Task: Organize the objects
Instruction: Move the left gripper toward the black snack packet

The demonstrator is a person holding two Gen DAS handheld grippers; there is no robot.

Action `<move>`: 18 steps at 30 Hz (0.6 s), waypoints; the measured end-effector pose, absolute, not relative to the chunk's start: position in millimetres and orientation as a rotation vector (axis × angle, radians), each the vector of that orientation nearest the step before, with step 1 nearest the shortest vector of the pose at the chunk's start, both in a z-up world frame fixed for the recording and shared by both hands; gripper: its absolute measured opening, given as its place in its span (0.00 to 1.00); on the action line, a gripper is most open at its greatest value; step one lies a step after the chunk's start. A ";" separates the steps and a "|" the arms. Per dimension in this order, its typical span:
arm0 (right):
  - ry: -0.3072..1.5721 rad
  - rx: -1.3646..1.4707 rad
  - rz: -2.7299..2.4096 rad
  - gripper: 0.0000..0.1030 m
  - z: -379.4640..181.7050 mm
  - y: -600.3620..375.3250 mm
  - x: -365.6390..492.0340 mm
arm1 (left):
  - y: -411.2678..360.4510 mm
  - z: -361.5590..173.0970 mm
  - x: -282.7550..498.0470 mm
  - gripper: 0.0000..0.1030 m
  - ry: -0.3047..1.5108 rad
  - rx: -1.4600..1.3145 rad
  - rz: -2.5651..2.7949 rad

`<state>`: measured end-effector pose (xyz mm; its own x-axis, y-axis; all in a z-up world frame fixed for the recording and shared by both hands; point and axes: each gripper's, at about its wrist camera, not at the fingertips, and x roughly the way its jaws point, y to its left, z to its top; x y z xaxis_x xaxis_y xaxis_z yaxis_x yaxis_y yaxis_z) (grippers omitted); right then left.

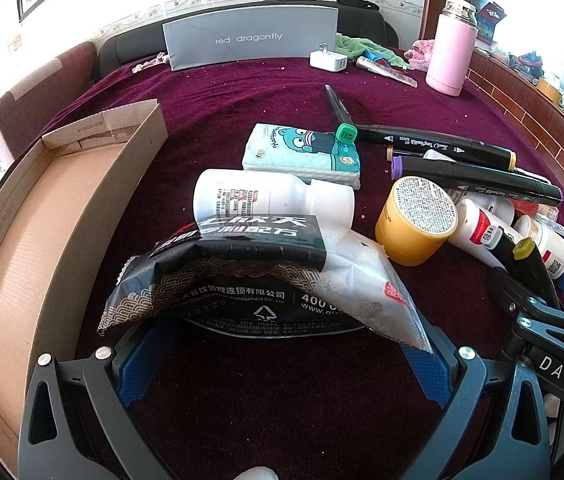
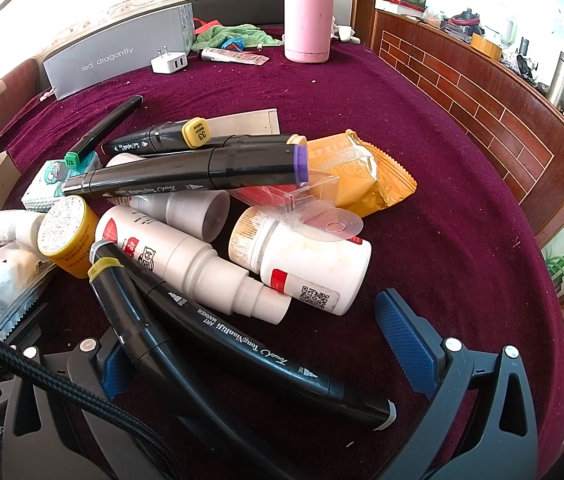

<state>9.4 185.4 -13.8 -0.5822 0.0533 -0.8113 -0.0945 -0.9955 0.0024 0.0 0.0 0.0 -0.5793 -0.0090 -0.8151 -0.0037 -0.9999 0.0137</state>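
A pile of objects lies on the maroon cloth. My left gripper (image 1: 278,340) stands open, and a black and white sachet (image 1: 242,280) lies across its fingertips and hides them. No pad visibly presses on the sachet. Behind it are a white bottle (image 1: 266,196), a tissue pack (image 1: 302,156) and a yellow jar (image 1: 414,220). An empty cardboard box (image 1: 42,220) sits to the left. My right gripper (image 2: 262,356) is open too, and a black marker with a yellow cap (image 2: 218,332) lies slanted between its fingers, untouched by the right pad. Beyond it lie a spray bottle (image 2: 186,256) and a white pill bottle (image 2: 314,268).
More markers (image 2: 186,174) are stacked over an orange packet (image 2: 362,176) and a clear plastic piece (image 2: 322,220). At the back stand a grey shoe box (image 1: 250,36), a white charger (image 1: 328,60), a green towel (image 2: 238,36) and a pink flask (image 2: 308,16). A wooden ledge (image 2: 482,92) borders the right.
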 end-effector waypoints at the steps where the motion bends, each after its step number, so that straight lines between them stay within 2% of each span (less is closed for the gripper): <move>1: 0.069 -1.393 2.722 1.00 -13.8 185.3 9.4 | 0.0 0.0 0.0 0.98 -0.022 1.440 -2.789; 18: 0.068 -1.394 2.722 1.00 -12.9 185.1 11.2 | 1.5 1.5 -5.0 0.99 -0.004 1.481 -2.742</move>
